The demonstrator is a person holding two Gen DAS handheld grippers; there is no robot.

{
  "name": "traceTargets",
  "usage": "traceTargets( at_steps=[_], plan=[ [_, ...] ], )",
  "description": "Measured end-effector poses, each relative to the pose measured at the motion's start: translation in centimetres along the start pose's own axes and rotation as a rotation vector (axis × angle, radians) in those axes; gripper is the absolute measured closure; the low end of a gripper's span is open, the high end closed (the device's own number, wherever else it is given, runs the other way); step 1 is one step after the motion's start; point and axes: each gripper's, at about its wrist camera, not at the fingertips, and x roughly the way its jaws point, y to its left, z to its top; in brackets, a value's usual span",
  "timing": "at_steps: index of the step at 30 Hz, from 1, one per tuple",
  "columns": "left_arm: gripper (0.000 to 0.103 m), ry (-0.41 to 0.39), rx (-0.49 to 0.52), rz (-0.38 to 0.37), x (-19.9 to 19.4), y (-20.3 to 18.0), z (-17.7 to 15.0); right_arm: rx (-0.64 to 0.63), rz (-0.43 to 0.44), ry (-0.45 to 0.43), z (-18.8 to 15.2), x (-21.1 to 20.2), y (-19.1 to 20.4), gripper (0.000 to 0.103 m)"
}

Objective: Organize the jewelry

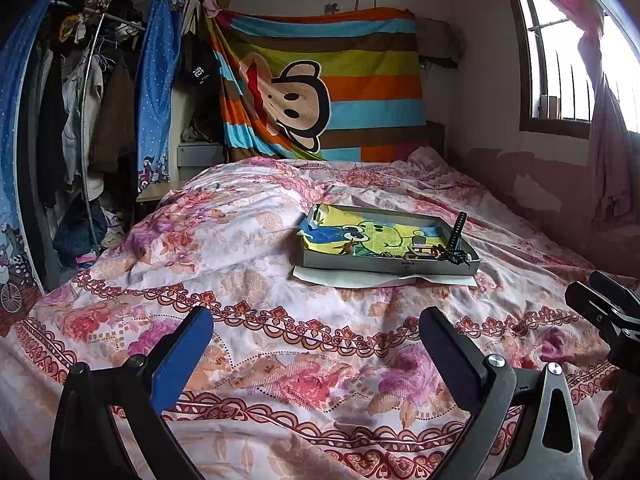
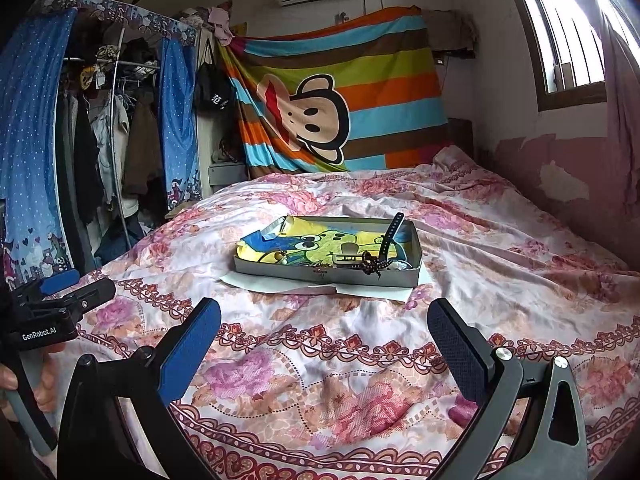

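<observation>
A shallow grey metal tray [image 1: 360, 265] [image 2: 280, 271] lies on white paper in the middle of the bed, lined with a yellow and blue cartoon cloth [image 1: 372, 234] [image 2: 304, 244]. Jewelry is heaped at its right end: an upright black watch strap [image 1: 457, 232] [image 2: 390, 236], a dark bead bracelet [image 1: 456, 257] [image 2: 374, 266] and a pale claw clip [image 1: 418, 249] [image 2: 348, 258]. My left gripper [image 1: 316, 344] hovers open over the quilt, short of the tray. My right gripper [image 2: 322, 340] is open too, at about the same distance. Neither holds anything.
The bed is covered by a rumpled pink floral quilt [image 1: 240, 240]. An open wardrobe with hanging clothes [image 1: 80, 120] stands to the left, a striped monkey sheet [image 1: 320, 80] hangs behind, and a window [image 1: 560, 60] is at the right. A person's hand [image 2: 24, 380] grips the left tool's handle.
</observation>
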Motion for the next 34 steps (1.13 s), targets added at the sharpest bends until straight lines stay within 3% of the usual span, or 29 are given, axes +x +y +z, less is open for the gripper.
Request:
traceTargets(
  at_steps=[34],
  plan=[
    [0.000, 0.052, 0.036, 0.041, 0.41, -0.31, -0.62, -0.011, 0.016, 0.038, -0.92, 0.78, 0.59, 0.002]
  ],
)
